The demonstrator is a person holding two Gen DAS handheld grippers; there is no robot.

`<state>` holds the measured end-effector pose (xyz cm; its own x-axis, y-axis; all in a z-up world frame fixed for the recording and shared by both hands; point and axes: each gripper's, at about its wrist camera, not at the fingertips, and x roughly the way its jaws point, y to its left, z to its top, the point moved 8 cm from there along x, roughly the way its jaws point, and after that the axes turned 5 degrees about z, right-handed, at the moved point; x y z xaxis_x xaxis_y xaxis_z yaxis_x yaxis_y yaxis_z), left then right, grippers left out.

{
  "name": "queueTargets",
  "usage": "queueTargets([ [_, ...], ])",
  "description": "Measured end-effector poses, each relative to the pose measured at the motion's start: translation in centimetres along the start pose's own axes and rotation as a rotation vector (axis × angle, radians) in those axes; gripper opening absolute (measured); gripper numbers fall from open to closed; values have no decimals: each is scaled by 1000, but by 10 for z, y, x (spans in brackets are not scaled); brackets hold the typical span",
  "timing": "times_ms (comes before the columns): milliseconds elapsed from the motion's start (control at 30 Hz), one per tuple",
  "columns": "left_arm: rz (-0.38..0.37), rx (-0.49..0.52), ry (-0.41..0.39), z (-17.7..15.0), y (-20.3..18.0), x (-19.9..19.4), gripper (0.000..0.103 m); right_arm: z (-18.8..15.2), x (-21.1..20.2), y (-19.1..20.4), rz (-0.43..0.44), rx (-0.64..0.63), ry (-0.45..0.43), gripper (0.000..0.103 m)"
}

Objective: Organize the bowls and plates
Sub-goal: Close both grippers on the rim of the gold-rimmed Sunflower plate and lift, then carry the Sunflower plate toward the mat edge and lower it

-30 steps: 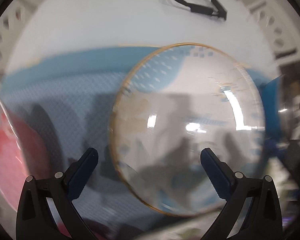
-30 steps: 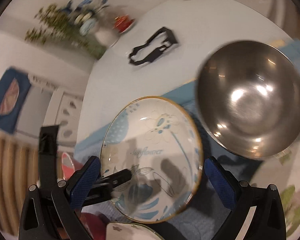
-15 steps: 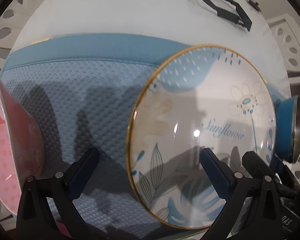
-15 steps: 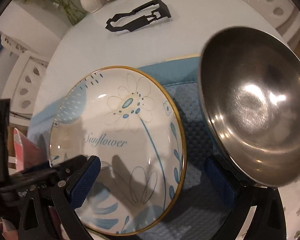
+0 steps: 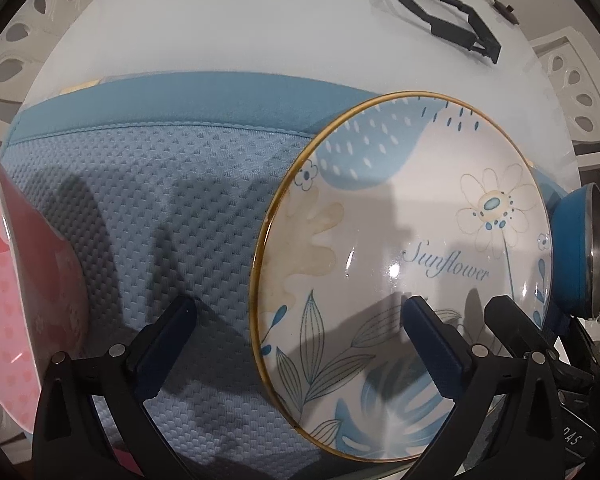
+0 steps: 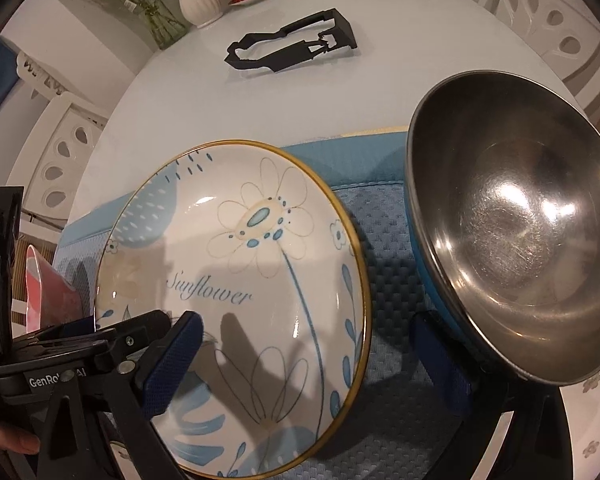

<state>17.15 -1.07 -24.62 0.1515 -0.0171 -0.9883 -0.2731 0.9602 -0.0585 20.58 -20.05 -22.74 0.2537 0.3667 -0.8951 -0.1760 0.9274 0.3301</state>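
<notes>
On the blue mat (image 5: 160, 216), plate (image 5: 400, 240) lies flat between pink bowl (image 5: 16, 280) and steel bowl (image 6: 512, 248) — both grippers, left (image 5: 300, 340) and right (image 6: 312, 360), jaws apart, empty, seemingly poised for it.

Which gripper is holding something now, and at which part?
Neither: the left gripper and the right gripper are both open, hanging over the Sunflower plate without gripping it.

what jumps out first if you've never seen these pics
The flowered plate with "Sunflower" written on it lies in the middle on a blue mat. To its right stands a shiny steel bowl, and a pink dish sits at the mat's left edge.
</notes>
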Motion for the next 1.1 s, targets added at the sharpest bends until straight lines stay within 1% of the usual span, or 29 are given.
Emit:
queueTargets([
  [33, 2, -5, -32, 0, 0, -7, 93, -1, 0, 0, -16, -11, 2, 89],
  [67, -2, -10, -71, 1, 1, -12, 83, -1, 0, 0, -47, -22, 3, 83],
  [100, -12, -12, -119, 4, 1, -21, 51, 0, -4, -2, -90, -28, -13, 60],
  [133, -19, -4, -146, 5, 0, -26, 36, 0, -7, -3, -85, -21, -35, 37],
  [167, -4, 8, -148, 6, 0, -25, 36, 1, -9, -4, -36, 10, -51, 34],
  [200, -5, 11, -152, 6, 1, -24, 36, 0, -8, -7, -6, 45, -53, 34],
  [233, -11, 13, -157, 5, 2, -22, 35, 0, -8, -7, 3, 46, -61, 34],
  [367, -16, 37, -169, 5, 1, -25, 34, 0, -8, -5, 5, 42, -79, 34],
  [400, -17, 36, -165, 7, -2, -34, 34, -1, -9, -5, 9, 45, -81, 34],
  [533, -22, 42, -170, 3, -2, -39, 34, 0, -14, -4, 55, 74, -94, 34],
  [767, -43, 58, -205, 5, 1, -57, 34, 3, -27, 7, 56, 37, -117, 34],
  [900, -57, 82, -210, 3, 1, -63, 34, 3, -35, 10, 81, 41, -137, 34],
  [1000, -59, 98, -228, 2, 2, -70, 34, 2, -43, 14, 91, 24, -150, 34],
  [1100, -77, 104, -248, 1, 3, -81, 34, 1, -53, 19, 101, 17, -163, 34],
])
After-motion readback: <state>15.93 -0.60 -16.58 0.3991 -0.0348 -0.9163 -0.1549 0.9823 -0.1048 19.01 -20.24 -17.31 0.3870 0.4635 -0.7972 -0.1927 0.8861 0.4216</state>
